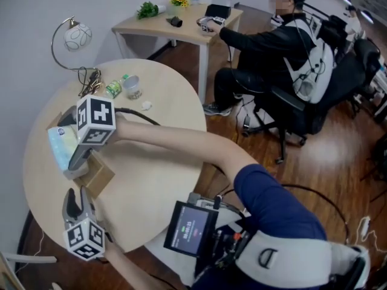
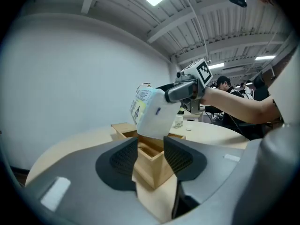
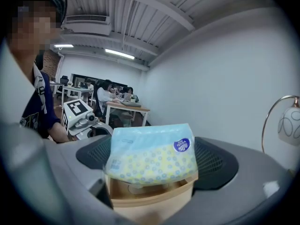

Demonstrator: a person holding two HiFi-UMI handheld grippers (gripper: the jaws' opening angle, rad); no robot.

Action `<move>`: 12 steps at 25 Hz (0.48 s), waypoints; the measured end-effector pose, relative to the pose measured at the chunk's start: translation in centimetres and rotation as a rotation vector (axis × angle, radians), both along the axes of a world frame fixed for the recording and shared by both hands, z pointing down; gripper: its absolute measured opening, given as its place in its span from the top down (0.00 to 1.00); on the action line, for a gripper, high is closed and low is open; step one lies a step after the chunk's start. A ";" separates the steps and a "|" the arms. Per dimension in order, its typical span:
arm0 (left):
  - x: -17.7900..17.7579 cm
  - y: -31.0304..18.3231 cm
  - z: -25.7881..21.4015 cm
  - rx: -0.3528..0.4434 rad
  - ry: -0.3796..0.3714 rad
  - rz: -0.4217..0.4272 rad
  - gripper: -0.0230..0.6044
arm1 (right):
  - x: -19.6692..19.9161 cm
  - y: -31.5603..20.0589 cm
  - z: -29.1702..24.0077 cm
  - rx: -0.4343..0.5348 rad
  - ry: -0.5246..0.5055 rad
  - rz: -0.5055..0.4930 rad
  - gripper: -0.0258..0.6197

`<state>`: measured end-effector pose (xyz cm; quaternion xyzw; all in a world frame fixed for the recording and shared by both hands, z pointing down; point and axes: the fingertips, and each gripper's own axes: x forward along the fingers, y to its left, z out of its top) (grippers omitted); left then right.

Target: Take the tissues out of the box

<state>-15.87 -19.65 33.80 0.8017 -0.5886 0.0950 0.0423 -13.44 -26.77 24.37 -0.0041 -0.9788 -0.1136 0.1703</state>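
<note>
A pack of tissues (image 1: 60, 148), pale blue with yellow dots, hangs tilted just above the open wooden box (image 1: 100, 177) at the left of the round table (image 1: 151, 162). My right gripper (image 1: 69, 168) reaches across from the right and is shut on the pack. In the right gripper view the pack (image 3: 150, 158) fills the gap between the pads, with the box (image 3: 150, 203) right below. My left gripper (image 1: 75, 203) sits at the table's near left edge. Its jaws stand open, and the box's near corner (image 2: 150, 168) shows in the gap; the lifted pack (image 2: 152, 114) is beyond.
A globe lamp (image 1: 75, 38) on a curved stem stands at the table's far left, with a tangle of cable beside it. A small jar (image 1: 132, 87) and a green packet (image 1: 113, 89) sit at the back. A seated person (image 1: 284, 47) works at another desk beyond.
</note>
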 end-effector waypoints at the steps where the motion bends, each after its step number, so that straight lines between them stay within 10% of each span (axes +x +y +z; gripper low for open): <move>1: 0.2 -0.2 -0.4 0.012 -0.010 -0.001 0.69 | 0.3 0.2 -0.5 0.009 -0.020 0.004 0.12; 12: 7.5 -1.8 -3.6 0.108 -0.013 0.102 0.56 | 6.8 2.2 -2.9 -0.001 -0.165 0.023 0.12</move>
